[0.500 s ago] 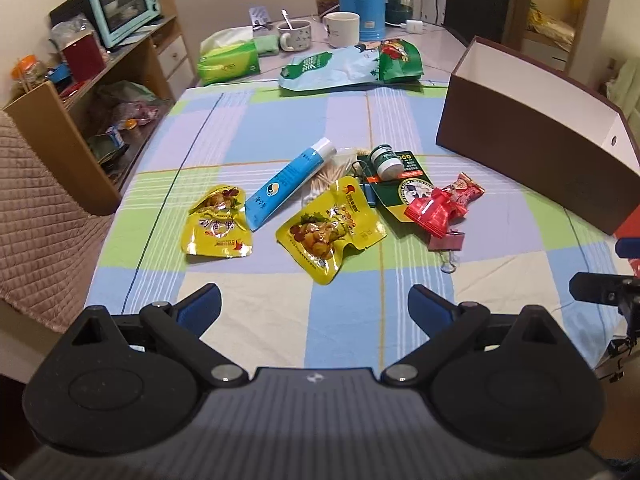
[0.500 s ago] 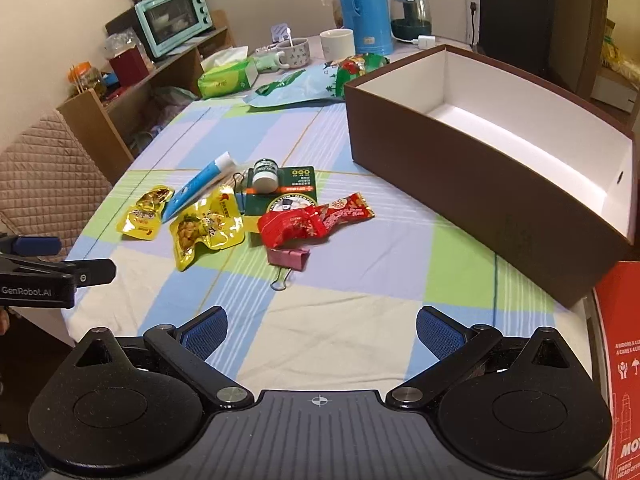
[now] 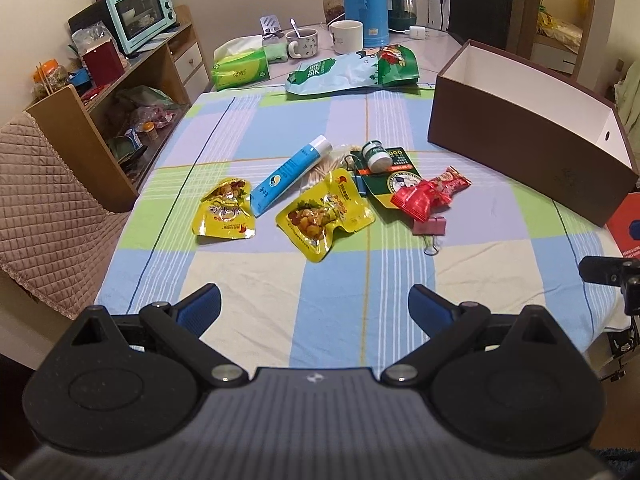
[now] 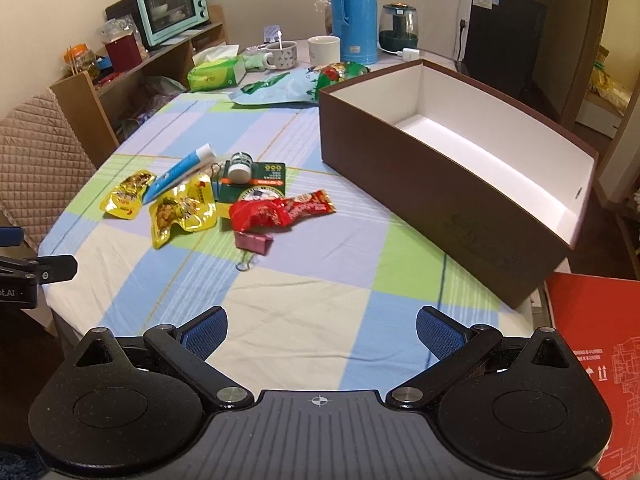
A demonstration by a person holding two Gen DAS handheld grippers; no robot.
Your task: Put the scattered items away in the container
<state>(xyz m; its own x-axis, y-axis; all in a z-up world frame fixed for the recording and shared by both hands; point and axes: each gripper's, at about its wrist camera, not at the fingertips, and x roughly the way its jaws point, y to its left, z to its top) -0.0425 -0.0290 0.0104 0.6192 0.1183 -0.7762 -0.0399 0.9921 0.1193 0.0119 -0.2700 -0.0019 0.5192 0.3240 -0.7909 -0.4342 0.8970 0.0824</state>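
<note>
Left gripper [image 3: 316,306] and right gripper [image 4: 322,328] both hovered at near table edge, jaws spread wide, nothing held. Checked cloth [image 4: 304,288] beneath.

Mid-table: pink binder clip [image 4: 254,242], red crinkly snack wrapper [image 4: 276,212], two yellow foil snack pouches [image 3: 326,218], blue toothpaste tube [image 3: 290,174], small green-capped jar [image 3: 376,156] on green card, all bunched, some overlapping.

Farther right: brown cardboard box, white inside [image 4: 460,192], empty.

Risk: slippery foil slides under pads; overlap drags neighbour along.
</note>
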